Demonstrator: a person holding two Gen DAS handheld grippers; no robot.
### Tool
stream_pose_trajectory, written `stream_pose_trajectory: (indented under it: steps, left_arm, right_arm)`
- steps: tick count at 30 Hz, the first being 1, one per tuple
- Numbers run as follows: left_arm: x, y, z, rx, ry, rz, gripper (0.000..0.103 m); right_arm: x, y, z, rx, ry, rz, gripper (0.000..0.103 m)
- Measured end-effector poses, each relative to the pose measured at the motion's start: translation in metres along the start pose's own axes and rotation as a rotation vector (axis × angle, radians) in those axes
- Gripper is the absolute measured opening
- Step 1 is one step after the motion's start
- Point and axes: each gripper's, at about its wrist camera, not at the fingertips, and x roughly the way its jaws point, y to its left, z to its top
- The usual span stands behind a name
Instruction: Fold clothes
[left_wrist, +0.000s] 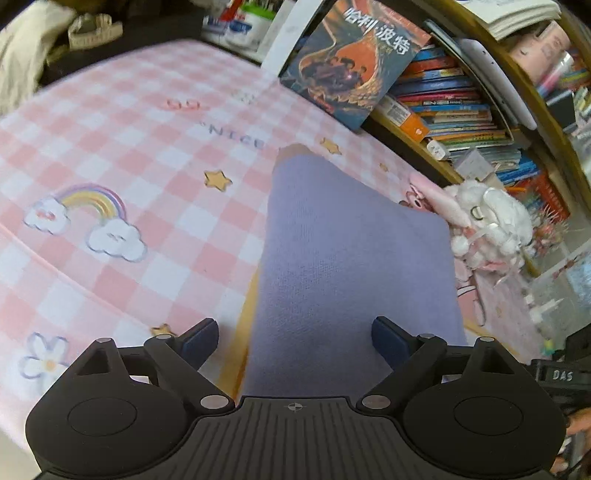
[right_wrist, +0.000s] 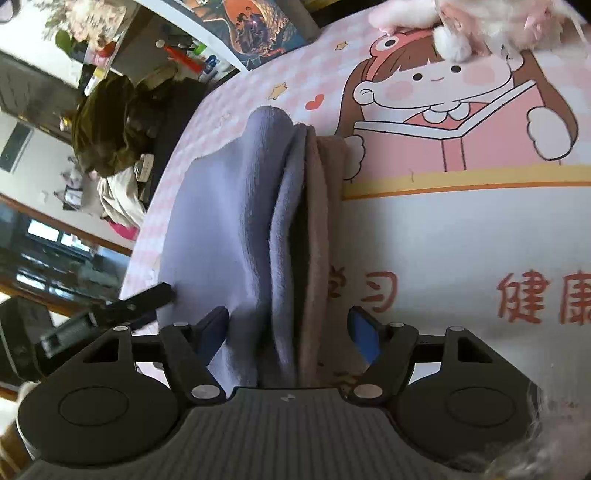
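Observation:
A folded lavender garment lies on the pink checked cartoon mat. In the left wrist view my left gripper is open just above its near end, one finger on each side. In the right wrist view the garment shows as stacked lavender folds with a brownish-pink inner layer. My right gripper is open with the folded edges lying between its fingers. The left gripper shows at the garment's left edge in the right wrist view.
A Harry Potter book leans at the mat's far edge. A bookshelf stands to the right. A fluffy white and pink plush toy lies beside the garment. Piled clothes sit beyond the mat's left edge.

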Motion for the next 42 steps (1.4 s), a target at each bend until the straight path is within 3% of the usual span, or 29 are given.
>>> stream_pose_trajectory:
  steps: [2, 3, 5, 7, 9, 12, 14, 18, 22, 27, 28, 30, 33, 35, 42]
  left_arm:
    - [0.000, -0.004, 0.000, 0.013, 0.008, -0.010, 0.088]
    - [0.001, -0.006, 0.000, 0.019, 0.012, -0.015, 0.076]
    - [0.001, -0.010, 0.001, 0.032, 0.020, -0.026, 0.068]
    - [0.001, -0.014, 0.001, 0.044, 0.028, -0.036, 0.051]
    - [0.001, -0.019, 0.001, 0.063, 0.038, -0.044, 0.046]
    - [-0.002, -0.028, -0.003, 0.091, 0.073, -0.053, 0.046]
    - [0.003, -0.023, -0.003, 0.077, 0.102, -0.070, 0.051]
    - [0.011, -0.014, 0.002, 0.061, 0.135, -0.098, 0.064]
    - [0.020, -0.007, 0.007, 0.035, 0.153, -0.127, 0.070]
    - [0.026, -0.005, 0.011, -0.004, 0.150, -0.157, 0.072]
    - [0.028, -0.005, 0.012, -0.012, 0.150, -0.163, 0.071]
    - [0.029, -0.008, 0.012, -0.013, 0.148, -0.154, 0.066]
    - [0.026, -0.018, 0.009, 0.019, 0.130, -0.113, 0.052]
    - [0.019, -0.027, 0.004, 0.055, 0.102, -0.095, 0.048]
    - [-0.006, -0.061, -0.016, 0.146, -0.024, -0.082, 0.046]
  right_arm:
    - [0.005, 0.002, 0.002, 0.012, 0.005, 0.015, 0.062]
    - [0.008, 0.003, 0.003, 0.017, 0.008, 0.018, 0.058]
    - [0.012, 0.009, 0.004, -0.005, 0.001, -0.015, 0.047]
    - [0.013, 0.018, 0.004, -0.047, -0.016, -0.060, 0.037]
    - [0.008, 0.030, 0.001, -0.142, -0.064, -0.103, 0.029]
    - [-0.005, 0.047, -0.005, -0.306, -0.114, -0.161, 0.025]
    - [-0.010, 0.046, -0.009, -0.326, -0.096, -0.173, 0.025]
    - [-0.012, 0.027, -0.009, -0.223, -0.047, -0.164, 0.032]
    - [-0.007, 0.011, 0.000, -0.108, -0.012, -0.165, 0.059]
    - [-0.002, 0.004, 0.010, -0.040, -0.007, -0.122, 0.060]
    - [0.000, 0.005, 0.012, -0.044, -0.006, -0.118, 0.060]
    - [0.005, 0.008, 0.014, -0.046, 0.003, -0.111, 0.041]
    - [0.007, 0.015, 0.010, -0.099, -0.010, -0.124, 0.035]
    - [0.004, 0.021, 0.006, -0.154, -0.026, -0.132, 0.028]
    - [-0.023, 0.030, -0.007, -0.323, -0.112, -0.138, 0.025]
